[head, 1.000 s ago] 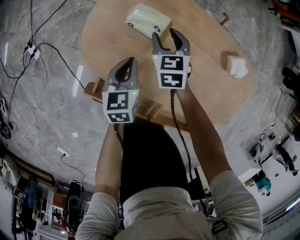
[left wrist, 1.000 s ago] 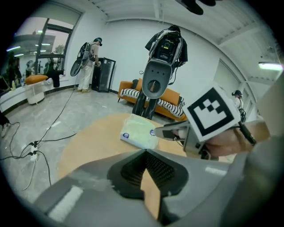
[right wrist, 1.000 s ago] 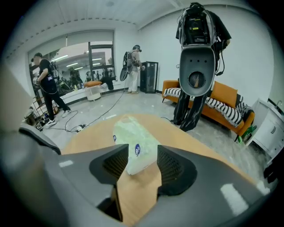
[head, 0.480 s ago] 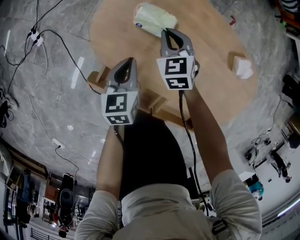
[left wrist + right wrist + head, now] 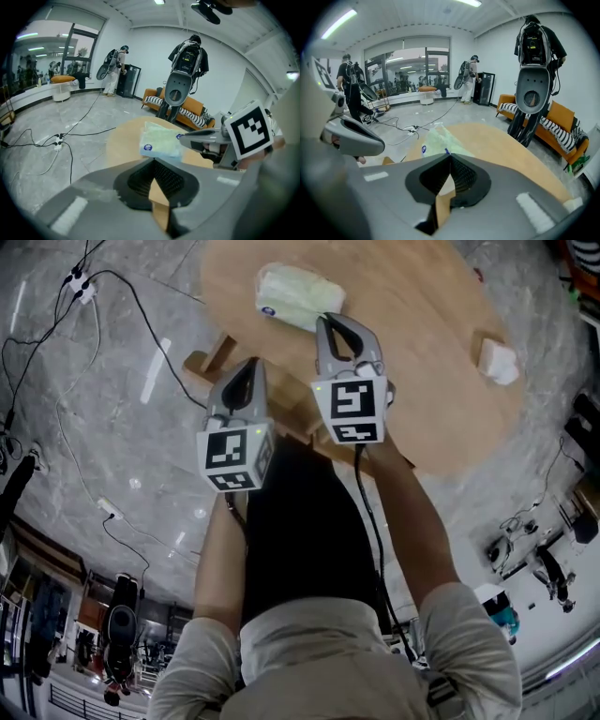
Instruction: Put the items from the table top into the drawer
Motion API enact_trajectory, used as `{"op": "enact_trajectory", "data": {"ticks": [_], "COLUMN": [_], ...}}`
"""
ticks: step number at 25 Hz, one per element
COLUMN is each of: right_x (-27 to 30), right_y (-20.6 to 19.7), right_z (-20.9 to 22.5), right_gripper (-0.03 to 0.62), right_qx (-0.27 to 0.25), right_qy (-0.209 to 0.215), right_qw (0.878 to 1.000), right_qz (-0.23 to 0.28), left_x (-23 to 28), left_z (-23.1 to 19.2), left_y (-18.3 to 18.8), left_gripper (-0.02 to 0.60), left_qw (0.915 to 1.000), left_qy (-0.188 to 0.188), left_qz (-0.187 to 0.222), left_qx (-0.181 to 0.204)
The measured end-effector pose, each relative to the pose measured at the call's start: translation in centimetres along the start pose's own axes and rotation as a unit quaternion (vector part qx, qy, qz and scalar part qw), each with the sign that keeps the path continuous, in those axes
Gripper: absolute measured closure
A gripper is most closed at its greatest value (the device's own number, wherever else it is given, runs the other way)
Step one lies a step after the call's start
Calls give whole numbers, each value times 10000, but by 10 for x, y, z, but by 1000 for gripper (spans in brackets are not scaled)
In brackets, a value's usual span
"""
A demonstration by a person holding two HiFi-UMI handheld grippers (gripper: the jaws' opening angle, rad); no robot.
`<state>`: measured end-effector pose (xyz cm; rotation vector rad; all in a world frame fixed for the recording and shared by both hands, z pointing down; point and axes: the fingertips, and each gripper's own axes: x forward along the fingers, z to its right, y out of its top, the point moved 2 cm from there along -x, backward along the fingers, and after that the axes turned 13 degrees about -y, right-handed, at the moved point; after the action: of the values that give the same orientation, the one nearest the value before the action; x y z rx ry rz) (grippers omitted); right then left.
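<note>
By the packet (image 5: 293, 298), right tool (image 5: 330, 319) closed

Round wood table (image 5: 412, 362) w/ green pkt (image 5: 292, 298) & white lump (image 5: 497, 360).

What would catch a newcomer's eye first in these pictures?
The grey left gripper and right gripper fill the centre of the head view, both with fingers together. Just beyond the right one's tips, a pale green plastic pack lies on the round wooden table. A small white crumpled lump sits at the table's right edge.
</note>
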<state>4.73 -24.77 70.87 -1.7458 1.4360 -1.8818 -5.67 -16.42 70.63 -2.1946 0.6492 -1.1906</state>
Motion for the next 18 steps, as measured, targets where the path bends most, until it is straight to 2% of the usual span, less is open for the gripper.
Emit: {"op": "enact_trajectory", "data": {"ticks": [18], "right_x": [-74], "right_y": [-35], "right_z": [-84], "right_gripper": [588], "right_qx": [186], "right_qy": [53], "right_qw": [9998], "right_qz": [12], "left_x": [-81], "left_z": [0], "left_y": [-62], "left_gripper": [561], "left_qw": [9999], "left_qy": [-24], "left_qz": [-16], "left_qx": [144]}}
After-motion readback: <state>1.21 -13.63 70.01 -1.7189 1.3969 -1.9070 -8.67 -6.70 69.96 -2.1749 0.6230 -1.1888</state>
